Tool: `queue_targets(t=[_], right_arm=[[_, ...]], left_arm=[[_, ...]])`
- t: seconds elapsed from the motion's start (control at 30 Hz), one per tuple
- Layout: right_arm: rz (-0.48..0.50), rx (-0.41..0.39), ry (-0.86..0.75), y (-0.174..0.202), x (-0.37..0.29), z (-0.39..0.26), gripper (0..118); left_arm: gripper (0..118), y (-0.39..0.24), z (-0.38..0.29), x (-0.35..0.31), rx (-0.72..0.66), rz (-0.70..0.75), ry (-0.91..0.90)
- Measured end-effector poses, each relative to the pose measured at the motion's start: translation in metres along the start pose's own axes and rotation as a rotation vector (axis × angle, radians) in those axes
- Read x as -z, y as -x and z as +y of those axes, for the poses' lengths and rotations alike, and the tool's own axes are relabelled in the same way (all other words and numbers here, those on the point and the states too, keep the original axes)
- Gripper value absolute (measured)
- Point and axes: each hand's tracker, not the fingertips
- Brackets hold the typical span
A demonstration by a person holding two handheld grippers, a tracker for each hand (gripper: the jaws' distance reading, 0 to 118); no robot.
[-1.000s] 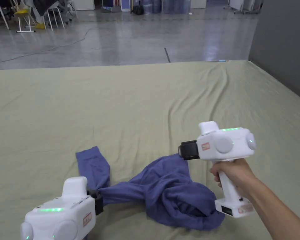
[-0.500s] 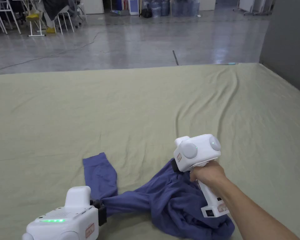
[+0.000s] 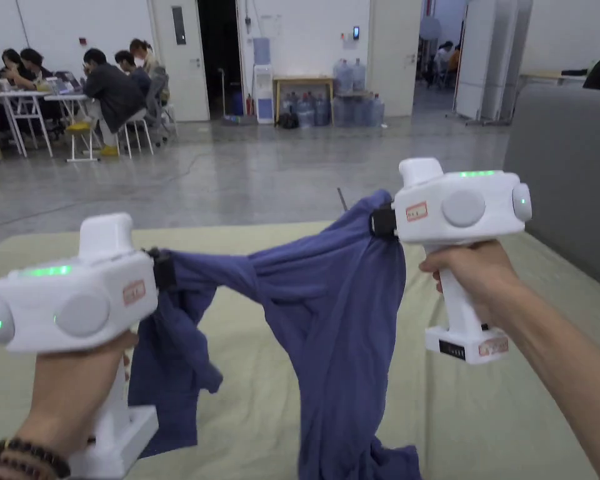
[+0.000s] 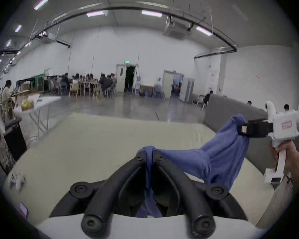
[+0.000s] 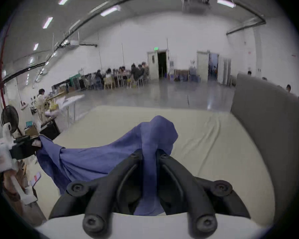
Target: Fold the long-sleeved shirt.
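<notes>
I hold the shirt [image 3: 330, 312] up above the green-covered desk [image 3: 480, 400]. My left gripper [image 4: 149, 154] pinches one bunch of its cloth and my right gripper [image 5: 149, 152] pinches another, higher; the blue fabric sags between them, its lower end hanging toward the desk.

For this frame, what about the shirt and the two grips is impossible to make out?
- Head view: the blue shirt's lower end is cut off by the bottom edge.
- Head view: the left tool's jaws are hidden by bunched cloth and its white body.
- All views: which shirt part (hem, shoulder, sleeve) each tool pinches is buried in folds, including at the right tool.
</notes>
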Motion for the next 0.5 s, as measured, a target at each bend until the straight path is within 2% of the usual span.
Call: queue_targets(t=[0.13,0.23,0.3,0.4,0.5], right_arm=[[-0.030,-0.001,-0.118,0.006,-0.003,0.073,16],[-0.072,-0.057,-0.180,0.013,0.001,0.126,16],[-0.084,-0.049,-0.247,0.016,-0.002,0.155,16],[-0.083,-0.029,-0.310,0.022,-0.007,0.186,16],[-0.093,-0.027,-0.310,0.024,-0.004,0.187,16]], left_arm=[[2,-0.004,0.081,0.027,-0.061,0.017,-0.040],[2,-0.010,0.131,0.045,-0.002,0.054,-0.093],[2,-0.011,0.157,0.054,0.005,0.051,-0.108],[2,-0.011,0.188,0.059,-0.026,0.069,-0.145],[2,-0.008,0.192,0.062,-0.053,0.065,-0.150]])
